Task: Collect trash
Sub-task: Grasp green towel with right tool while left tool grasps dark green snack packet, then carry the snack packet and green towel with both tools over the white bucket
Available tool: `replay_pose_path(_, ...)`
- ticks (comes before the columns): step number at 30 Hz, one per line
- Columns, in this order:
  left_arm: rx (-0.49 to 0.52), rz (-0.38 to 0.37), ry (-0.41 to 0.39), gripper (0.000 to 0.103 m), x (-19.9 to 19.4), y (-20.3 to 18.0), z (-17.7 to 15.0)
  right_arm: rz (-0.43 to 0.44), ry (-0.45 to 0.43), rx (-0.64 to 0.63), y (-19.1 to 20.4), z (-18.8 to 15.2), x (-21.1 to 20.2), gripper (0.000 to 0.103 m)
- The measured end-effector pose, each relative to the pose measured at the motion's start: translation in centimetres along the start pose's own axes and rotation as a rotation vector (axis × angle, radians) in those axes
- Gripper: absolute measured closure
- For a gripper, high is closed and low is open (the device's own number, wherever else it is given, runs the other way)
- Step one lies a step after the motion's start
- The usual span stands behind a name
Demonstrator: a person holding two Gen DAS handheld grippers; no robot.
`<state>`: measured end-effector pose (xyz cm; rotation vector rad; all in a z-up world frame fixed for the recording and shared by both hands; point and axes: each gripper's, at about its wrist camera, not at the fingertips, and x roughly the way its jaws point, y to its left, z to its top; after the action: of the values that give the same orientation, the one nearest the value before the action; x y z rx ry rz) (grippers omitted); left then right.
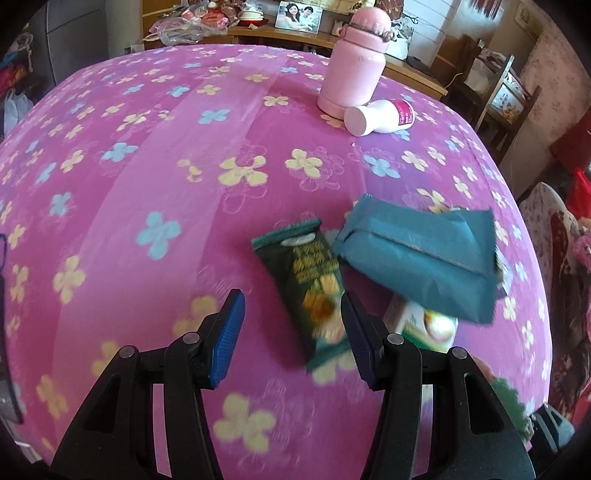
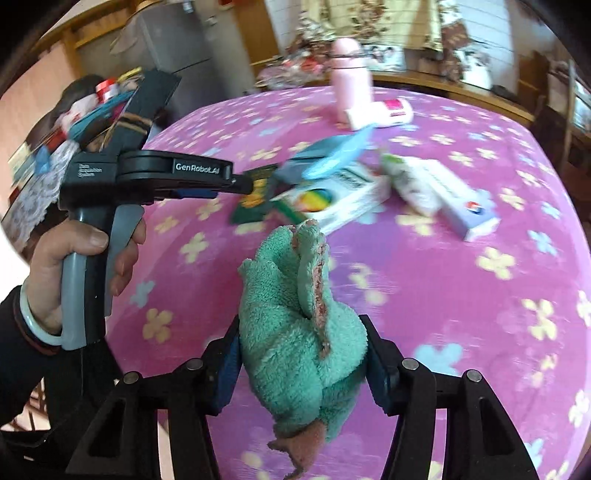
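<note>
My left gripper (image 1: pixel 291 328) is open above the pink flowered table (image 1: pixel 147 166); a dark green snack wrapper (image 1: pixel 314 291) lies between its fingers, close to the right one. A teal packet (image 1: pixel 421 254) rests just right of it, over a white-green box (image 1: pixel 424 325). My right gripper (image 2: pixel 301 354) is shut on a green fluffy cloth (image 2: pixel 299 332), held above the table. In the right wrist view the left gripper (image 2: pixel 242 188) reaches toward the green wrapper (image 2: pixel 255 201), the blue packet (image 2: pixel 332 155) and the white box (image 2: pixel 340 195).
A pink bottle (image 1: pixel 354 70) stands at the far side, with a white bottle (image 1: pixel 380 118) lying beside it. More cartons and a tube (image 2: pixel 443 192) lie right of the box. A wooden sideboard (image 1: pixel 280 35) and chairs (image 1: pixel 498 92) stand beyond the table.
</note>
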<state>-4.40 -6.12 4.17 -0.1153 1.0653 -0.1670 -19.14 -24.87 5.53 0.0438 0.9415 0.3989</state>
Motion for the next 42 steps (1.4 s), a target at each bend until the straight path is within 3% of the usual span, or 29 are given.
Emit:
replay_pose_path(10, 0.025, 0.026, -0.015, 0.052, 2.6, -0.7, 1.8, -0.008, 0.019, 0.071, -1.7, -0.7, 1.2, 0.046)
replay_pose_path(12, 0.048, 0.023, -0.022, 0.057, 2.4, -0.9, 1.5, -0.013, 0.011, 0.073, -1.7, -0.7, 1.4, 0.045)
replay_pose_path(16, 0.055, -0.006, -0.005, 0.086, 1.7, -0.5, 0.6, -0.016, 0.007, 0.075, -1.6, -0.7, 1.4, 0.046)
replay_pose_path(17, 0.044, -0.023, 0.003, 0.088, 1.4, -0.1, 0.3, -0.016, 0.007, 0.077, -1.6, -0.7, 1.3, 0.047)
replay_pose_path(27, 0.075, -0.083, -0.041, 0.088, -3.9, -0.8, -2.8, -0.018, -0.056, 0.083, -1.1, -0.6, -1.7, 0.048)
replay_pose_path(42, 0.199, -0.118, -0.087, 0.088, -8.1, -6.4, -6.6, -0.07, -0.157, 0.133, -2.0, -1.5, -7.4, 0.048)
